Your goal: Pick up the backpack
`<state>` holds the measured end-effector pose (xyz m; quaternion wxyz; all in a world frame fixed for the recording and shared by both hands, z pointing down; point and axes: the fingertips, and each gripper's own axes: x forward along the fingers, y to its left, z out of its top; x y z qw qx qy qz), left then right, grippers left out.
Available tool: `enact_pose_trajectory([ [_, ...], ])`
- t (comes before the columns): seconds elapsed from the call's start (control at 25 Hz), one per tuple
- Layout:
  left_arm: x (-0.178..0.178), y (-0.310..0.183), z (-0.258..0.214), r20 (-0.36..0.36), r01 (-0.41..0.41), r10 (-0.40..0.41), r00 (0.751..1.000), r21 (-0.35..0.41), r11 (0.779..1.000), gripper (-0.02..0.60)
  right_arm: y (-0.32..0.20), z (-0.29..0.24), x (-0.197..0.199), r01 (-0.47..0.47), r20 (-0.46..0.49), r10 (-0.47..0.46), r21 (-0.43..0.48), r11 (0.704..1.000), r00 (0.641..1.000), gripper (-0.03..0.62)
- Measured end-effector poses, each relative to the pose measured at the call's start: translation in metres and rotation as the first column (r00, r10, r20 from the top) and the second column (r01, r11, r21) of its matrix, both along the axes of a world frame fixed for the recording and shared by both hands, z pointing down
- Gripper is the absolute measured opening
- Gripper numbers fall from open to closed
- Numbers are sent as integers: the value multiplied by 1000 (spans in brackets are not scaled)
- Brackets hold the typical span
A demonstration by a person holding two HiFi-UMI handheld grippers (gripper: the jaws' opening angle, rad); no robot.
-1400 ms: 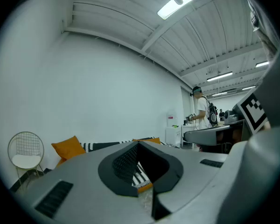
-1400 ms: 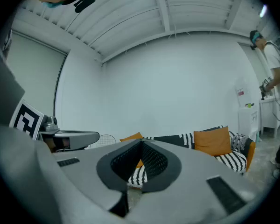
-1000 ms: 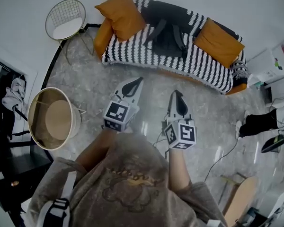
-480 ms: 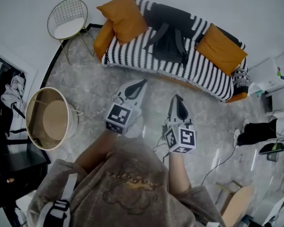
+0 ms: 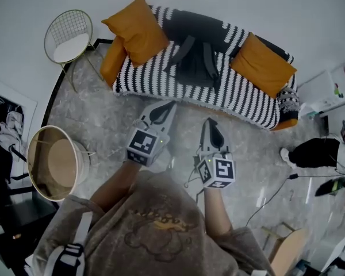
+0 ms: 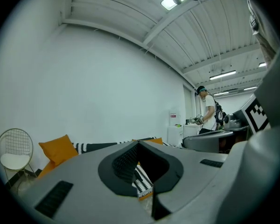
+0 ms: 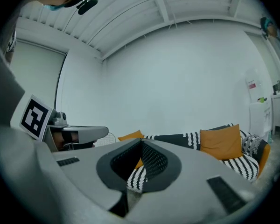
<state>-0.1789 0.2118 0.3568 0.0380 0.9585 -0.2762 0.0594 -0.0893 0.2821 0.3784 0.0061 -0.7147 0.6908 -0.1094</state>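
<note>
the backpack (image 5: 192, 62) lies on the striped sofa (image 5: 144, 73). the left gripper (image 5: 170, 104) and right gripper (image 5: 209, 122), jaws closed on nothing, now sit nearer the sofa than a second ago.

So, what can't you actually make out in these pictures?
The backpack: in the head view it is small and dark on the striped sofa; its handle and zips cannot be told.
Left gripper view: the left gripper itself covers the sofa's middle, where the backpack lies.
Right gripper view: the right gripper does the same.
A dark bundle at the head view's right: too small to name.
</note>
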Motion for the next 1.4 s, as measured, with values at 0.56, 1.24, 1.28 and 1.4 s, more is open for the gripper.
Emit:
enact_pose_trajectory([
  [0.56,63,-124,7,25,-62,62,998,-2,998,0,-125,-3,60,-54,26,54,7,999,998,0],
  [1.24,116,-216,10,10,-81,81,997,-18,997,0,-215,5,111,-76,25,76,-21,997,997,0],
  [1.28,120,-222,12,10,-78,78,997,-20,997,0,-221,6,115,-74,25,74,-21,997,997,0],
  [1.4,134,-241,17,13,-72,73,997,-22,997,0,-241,8,130,-68,25,68,-19,998,997,0],
])
